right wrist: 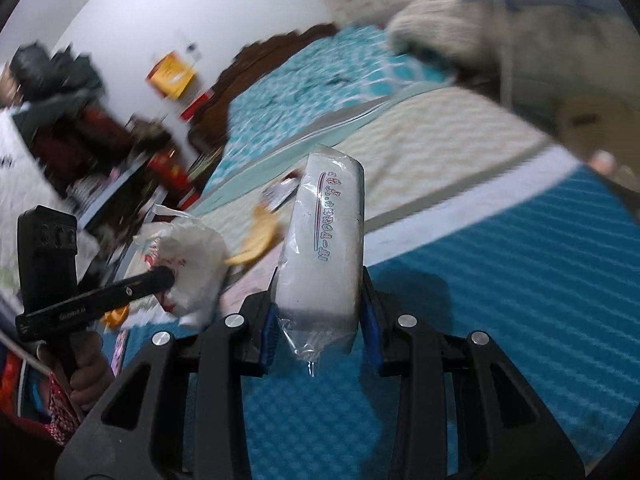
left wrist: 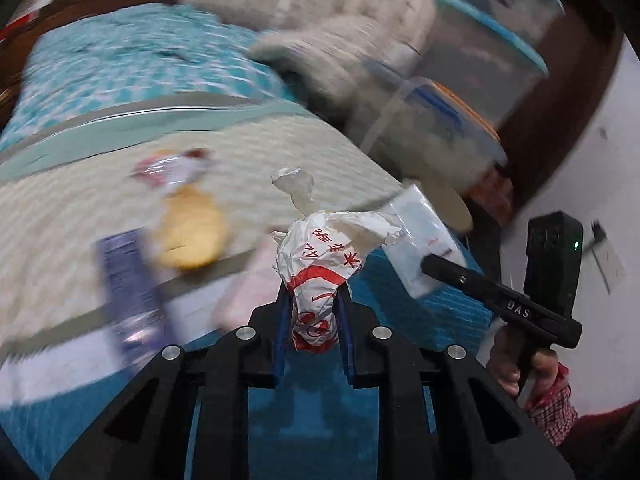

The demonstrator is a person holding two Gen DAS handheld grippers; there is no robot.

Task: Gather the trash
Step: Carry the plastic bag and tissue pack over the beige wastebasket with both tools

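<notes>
Crumpled white wrapper with red print [left wrist: 320,280], clamped between the blue pads of the left gripper [left wrist: 314,316]; the jaws are closed on its lower half and the loose twisted top sticks up past the fingertips. Gripped low, likely so the bulk stays pinned while it is carried.

Just to the right of that wrapper, the white tissue pack in clear film [right wrist: 324,240] stands upright in the right gripper [right wrist: 320,320], jaws squeezed on its lower end, with a tail of film hanging below the pads. Both pieces are held off the bed, side by side and nearly touching in the left wrist view, which suggests they are being taken together to one drop point. No bin is visible.

Beyond the wrapper, on the cream quilted bedspread [left wrist: 80,208], more litter is left: a yellow round piece [left wrist: 192,236], a red-and-white packet [left wrist: 176,168] behind it, and a dark blue packet [left wrist: 128,288] nearer the edge. All are motion-blurred; identity uncertain.

Farther back from the wrapper: a teal patterned blanket [left wrist: 120,60] and stacked clear bins with teal lids [left wrist: 492,40].

Judgement: collection partly done.
</notes>
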